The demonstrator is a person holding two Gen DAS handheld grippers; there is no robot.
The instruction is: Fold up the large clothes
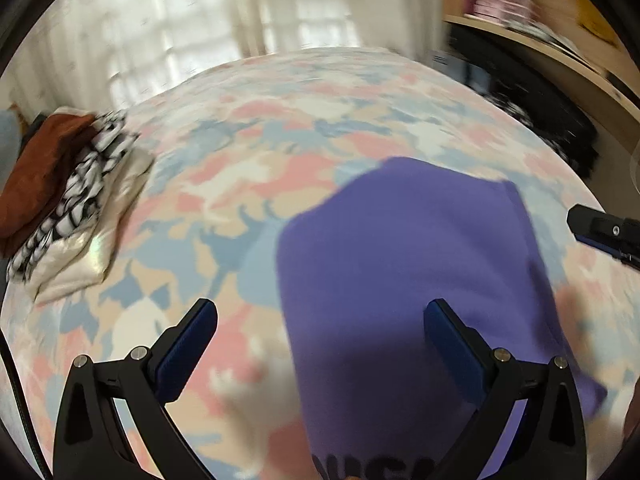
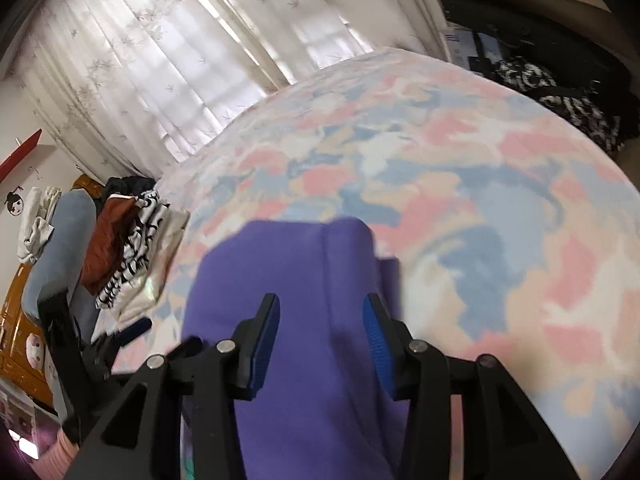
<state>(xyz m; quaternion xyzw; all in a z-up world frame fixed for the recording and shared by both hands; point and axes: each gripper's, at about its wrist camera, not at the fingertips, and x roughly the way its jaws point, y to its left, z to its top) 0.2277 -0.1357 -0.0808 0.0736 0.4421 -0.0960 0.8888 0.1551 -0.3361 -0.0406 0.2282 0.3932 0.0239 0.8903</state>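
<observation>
Right fingers: your right gripper (image 2: 322,344) has its fingers apart, with nothing pinched; the purple garment (image 2: 304,320) lies below the gap, and no pad presses it.
Left fingers: your left gripper (image 1: 320,344) stands wide apart over the garment's left edge, holding nothing.
Garment location: the purple garment lies folded on the bed (image 1: 360,92), its far edge toward 12 o'clock and dark lettering at 6 o'clock in the left view.
Step in hand: judged a release after a fold. Lift both grippers clear without snagging the top layer, then check that the edges line up before the next fold.
Risk: a raised seam runs toward 12 o'clock between your right fingers; a pad that drags on it could pull the fold open.
Left view only: the lettering, and the tip of the right gripper at 3 o'clock.
Right view only: the seam, and a folded clothes pile (image 2: 132,248) at 9 o'clock, shown with the furniture behind it.
Blur: both views are smeared; fine creases cannot be read.
</observation>
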